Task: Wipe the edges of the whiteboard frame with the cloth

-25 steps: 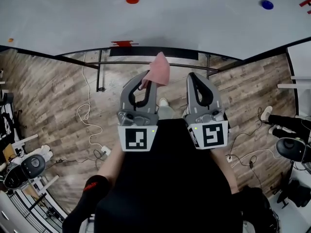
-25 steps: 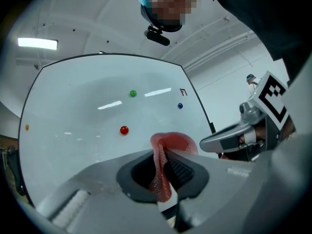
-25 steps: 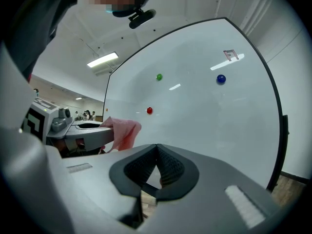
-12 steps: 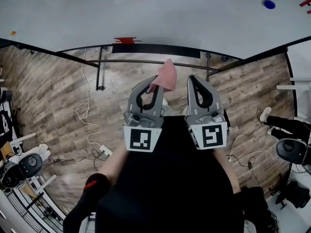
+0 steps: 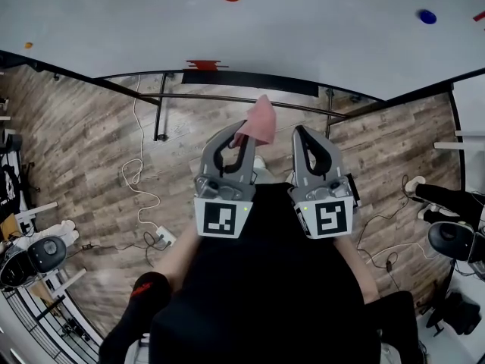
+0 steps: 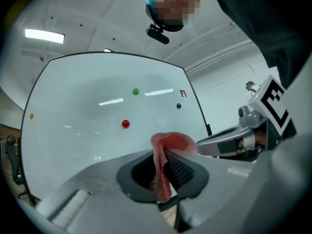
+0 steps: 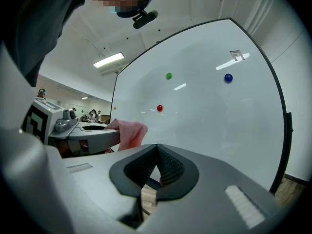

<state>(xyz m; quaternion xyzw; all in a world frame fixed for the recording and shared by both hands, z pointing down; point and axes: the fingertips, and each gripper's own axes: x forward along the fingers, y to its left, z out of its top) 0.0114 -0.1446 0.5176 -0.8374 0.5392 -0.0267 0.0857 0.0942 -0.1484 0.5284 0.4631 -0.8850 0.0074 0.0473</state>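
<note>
Left claw (image 5: pixel 244 127) first, head view: it's pinching the pink cloth (image 5: pixel 258 118), which sticks up past the tips, short of the dark bottom frame (image 5: pixel 242 80) of the board (image 5: pixel 303 36). Right claw (image 5: pixel 300 130) sits just beside it, not on anything. I'd say the wipe hasn't started. This looks like the carry-in, with the cloth not touching the frame.

Left gripper view: jaws pressed on the cloth (image 6: pixel 170 143), one fold hanging down between the pads and a puff poking out on top. The board (image 6: pixel 87 106) fills the background, with a red magnet (image 6: pixel 126 124) on it.

Right gripper view: jaws closed on each other, nothing between them. The cloth (image 7: pixel 128 133) shows off to the left in the other claw.

Next move, I reckon: push the left claw forward till the cloth lands on the frame, then drag along it, keeping the pinch firm so it doesn't slip out.

Versus a second ago: the left claw has slid right, closer to the right one. The magnet also sits further right in the head view, so my head probably turned a bit too.
</note>
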